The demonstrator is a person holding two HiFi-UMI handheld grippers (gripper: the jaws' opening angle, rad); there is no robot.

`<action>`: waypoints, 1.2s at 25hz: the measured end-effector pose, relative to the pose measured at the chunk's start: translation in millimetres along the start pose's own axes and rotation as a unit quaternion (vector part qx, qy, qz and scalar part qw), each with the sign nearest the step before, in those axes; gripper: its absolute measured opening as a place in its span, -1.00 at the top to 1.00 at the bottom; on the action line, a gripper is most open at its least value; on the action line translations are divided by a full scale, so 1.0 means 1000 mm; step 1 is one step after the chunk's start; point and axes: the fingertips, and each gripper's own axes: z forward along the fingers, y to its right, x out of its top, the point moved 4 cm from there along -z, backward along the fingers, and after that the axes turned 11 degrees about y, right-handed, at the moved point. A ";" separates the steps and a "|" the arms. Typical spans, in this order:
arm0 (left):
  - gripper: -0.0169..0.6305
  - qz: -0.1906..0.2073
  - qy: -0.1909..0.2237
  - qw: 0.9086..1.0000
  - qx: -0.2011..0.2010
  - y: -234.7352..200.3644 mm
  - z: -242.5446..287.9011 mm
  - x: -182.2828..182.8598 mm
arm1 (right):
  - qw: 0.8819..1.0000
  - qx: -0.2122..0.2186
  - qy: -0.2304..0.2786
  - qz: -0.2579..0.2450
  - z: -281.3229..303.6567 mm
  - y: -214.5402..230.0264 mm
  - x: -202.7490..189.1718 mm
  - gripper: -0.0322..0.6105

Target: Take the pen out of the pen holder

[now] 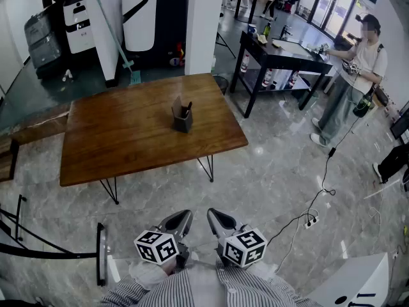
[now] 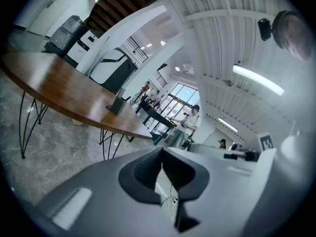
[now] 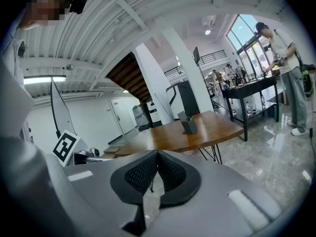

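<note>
A: So why do both grippers sit low, close to the person's body?

B: Probably because no reach has begun. The left gripper (image 1: 183, 217) and right gripper (image 1: 215, 216) hang side by side over the floor, each with its jaws pressed together on nothing.

A: And the pen (image 1: 188, 109)?

B: It stands in the pen holder (image 1: 183, 120), near the middle of the wooden table (image 1: 121, 139), well apart from both grippers.

A: So one of them must open first?

B: I'd judge so, after crossing to the table.
</note>
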 end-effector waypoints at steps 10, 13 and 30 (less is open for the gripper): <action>0.92 0.031 0.023 0.999 -0.010 -0.040 0.060 0.044 | 1.000 -0.002 0.014 -0.014 0.069 0.043 0.022 0.90; 0.92 0.037 0.022 0.999 -0.022 -0.054 0.086 0.065 | 1.000 0.003 0.020 -0.003 0.100 0.056 0.034 0.90; 0.92 0.038 -0.020 0.998 -0.052 -0.161 0.236 0.183 | 0.997 -0.008 0.073 0.028 0.284 0.130 0.118 0.90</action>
